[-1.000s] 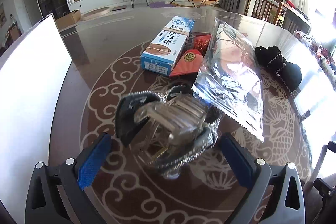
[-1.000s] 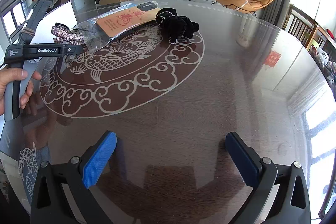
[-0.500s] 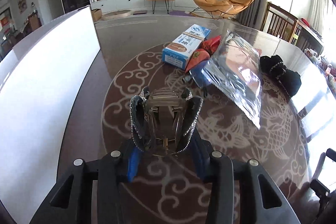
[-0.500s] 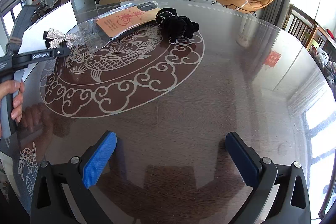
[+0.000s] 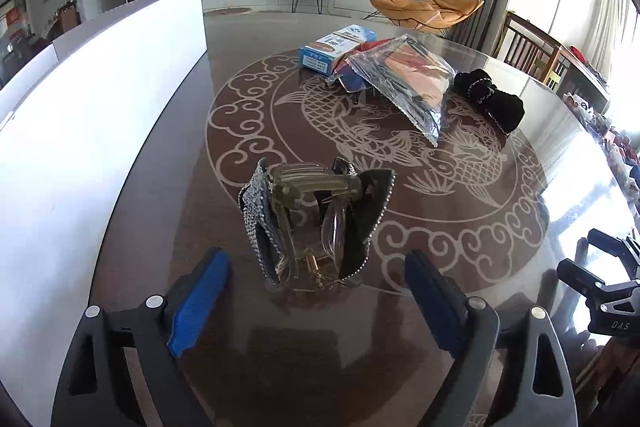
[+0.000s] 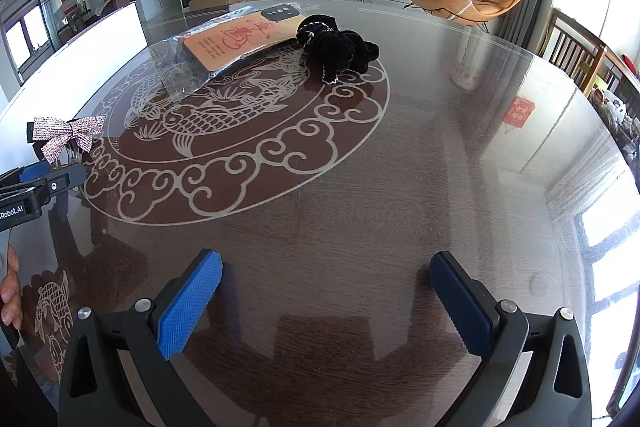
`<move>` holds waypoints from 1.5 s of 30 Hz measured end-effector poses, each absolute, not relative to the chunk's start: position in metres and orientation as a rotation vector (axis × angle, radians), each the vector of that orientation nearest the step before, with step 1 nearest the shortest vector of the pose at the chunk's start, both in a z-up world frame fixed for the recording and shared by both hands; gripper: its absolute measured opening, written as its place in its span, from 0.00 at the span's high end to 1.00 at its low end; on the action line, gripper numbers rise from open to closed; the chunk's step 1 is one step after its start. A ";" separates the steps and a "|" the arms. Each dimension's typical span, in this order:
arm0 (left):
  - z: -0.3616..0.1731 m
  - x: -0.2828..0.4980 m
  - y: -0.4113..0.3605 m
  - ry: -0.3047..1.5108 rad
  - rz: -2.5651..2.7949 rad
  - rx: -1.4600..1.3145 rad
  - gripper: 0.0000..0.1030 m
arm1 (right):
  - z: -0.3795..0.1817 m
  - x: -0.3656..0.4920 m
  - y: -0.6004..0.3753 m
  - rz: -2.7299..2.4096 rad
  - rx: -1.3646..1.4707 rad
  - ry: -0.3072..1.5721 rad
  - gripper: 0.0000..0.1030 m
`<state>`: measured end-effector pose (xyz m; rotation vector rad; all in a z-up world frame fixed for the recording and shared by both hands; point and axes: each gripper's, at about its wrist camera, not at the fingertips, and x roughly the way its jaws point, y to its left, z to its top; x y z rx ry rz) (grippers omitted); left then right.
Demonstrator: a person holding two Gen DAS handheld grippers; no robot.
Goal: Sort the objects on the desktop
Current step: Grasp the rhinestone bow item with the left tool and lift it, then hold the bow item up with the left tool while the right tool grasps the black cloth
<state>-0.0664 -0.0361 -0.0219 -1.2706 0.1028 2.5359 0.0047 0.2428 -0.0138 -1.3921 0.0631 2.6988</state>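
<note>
Left gripper point(image 5: 316, 301) is opening — pads clear of the hair clip point(image 5: 316, 223), which stands on the table point(image 5: 400, 339) betw. its fingers. Right gripper point(image 6: 326, 303) gapes empty. Risk: clip looks top-heavy w/ its bow — a brushing pad could topple it.

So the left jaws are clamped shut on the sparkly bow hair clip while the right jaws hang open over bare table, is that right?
Not quite. In the left wrist view the left gripper is not clamped: its jaws are opening, clear of the sparkly bow hair clip, which stands on the table between them. The right gripper does hang open over bare table.
</note>
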 end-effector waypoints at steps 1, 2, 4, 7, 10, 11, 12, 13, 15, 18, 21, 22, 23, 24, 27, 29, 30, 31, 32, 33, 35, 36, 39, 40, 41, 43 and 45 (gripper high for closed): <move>-0.023 -0.067 -0.033 0.127 2.526 -1.278 0.05 | -0.014 0.005 0.243 2.698 -1.392 0.064 0.00; -0.024 -0.067 -0.028 0.162 2.521 -1.288 0.03 | -0.014 0.005 0.243 2.698 -1.392 0.064 0.00; -0.027 -0.069 -0.019 0.239 2.519 -1.313 0.00 | -0.014 0.005 0.243 2.697 -1.392 0.065 0.00; -0.028 -0.073 -0.019 0.227 2.524 -1.319 0.00 | -0.014 0.004 0.243 2.697 -1.392 0.065 0.00; -0.028 -0.077 -0.020 0.219 2.526 -1.323 0.00 | -0.014 0.004 0.243 2.698 -1.388 0.068 0.00; -0.028 -0.078 -0.020 0.219 2.527 -1.324 0.00 | -0.014 0.004 0.243 2.699 -1.388 0.070 0.00; -0.028 -0.078 -0.021 0.219 2.528 -1.324 0.00 | -0.014 0.002 0.244 2.705 -1.391 0.068 0.00; -0.028 -0.077 -0.021 0.216 2.529 -1.323 0.00 | -0.014 -0.003 0.244 2.722 -1.398 0.049 0.00; -0.028 -0.077 -0.022 0.216 2.529 -1.323 0.00 | -0.014 -0.025 0.248 2.762 -1.429 0.006 0.00; -0.028 -0.077 -0.022 0.216 2.529 -1.323 0.00 | -0.008 -0.069 0.266 2.749 -1.419 -0.014 0.00; -0.028 -0.077 -0.021 0.216 2.529 -1.322 0.00 | 0.011 -0.109 0.281 2.774 -1.347 -0.009 0.00; -0.028 -0.077 -0.022 0.216 2.529 -1.322 0.00 | 0.014 -0.123 0.282 2.760 -1.360 -0.029 0.00; -0.028 -0.077 -0.022 0.215 2.529 -1.322 0.00 | 0.016 -0.137 0.281 2.747 -1.387 -0.057 0.00; -0.028 -0.077 -0.021 0.215 2.529 -1.323 0.00 | 0.016 -0.151 0.277 2.729 -1.429 -0.093 0.00; -0.028 -0.077 -0.022 0.215 2.529 -1.323 0.00 | 0.012 -0.181 0.266 2.677 -1.497 -0.177 0.00; -0.028 -0.077 -0.021 0.216 2.529 -1.322 0.00 | 0.008 -0.192 0.264 2.674 -1.542 -0.151 0.10; -0.028 -0.077 -0.021 0.216 2.529 -1.322 0.00 | 0.005 -0.195 0.264 2.680 -1.570 -0.114 0.42; -0.028 -0.077 -0.022 0.216 2.529 -1.322 0.00 | 0.002 -0.197 0.266 2.675 -1.600 -0.073 0.57; -0.028 -0.077 -0.021 0.215 2.529 -1.322 0.00 | 0.002 -0.195 0.268 2.699 -1.602 -0.001 0.63; -0.028 -0.077 -0.021 0.215 2.529 -1.322 0.00 | 0.001 -0.189 0.271 2.713 -1.586 0.040 0.63; -0.028 -0.077 -0.022 0.215 2.529 -1.322 0.00 | 0.001 -0.171 0.271 2.740 -1.563 0.097 0.63; -0.028 -0.077 -0.022 0.214 2.529 -1.322 0.00 | 0.000 -0.157 0.269 2.755 -1.564 0.139 0.63; -0.028 -0.077 -0.022 0.215 2.529 -1.322 0.00 | 0.000 -0.096 0.256 2.781 -1.550 0.178 0.62; -0.028 -0.077 -0.022 0.215 2.529 -1.322 0.00 | -0.001 -0.073 0.251 2.783 -1.532 0.161 0.61; -0.028 -0.077 -0.022 0.215 2.529 -1.322 0.00 | -0.001 -0.051 0.245 2.783 -1.506 0.139 0.60; -0.028 -0.077 -0.022 0.215 2.529 -1.322 0.00 | -0.003 -0.016 0.234 2.794 -1.441 0.107 0.58; -0.028 -0.076 -0.021 0.218 2.531 -1.322 0.00 | -0.004 0.004 0.225 2.789 -1.383 0.066 0.31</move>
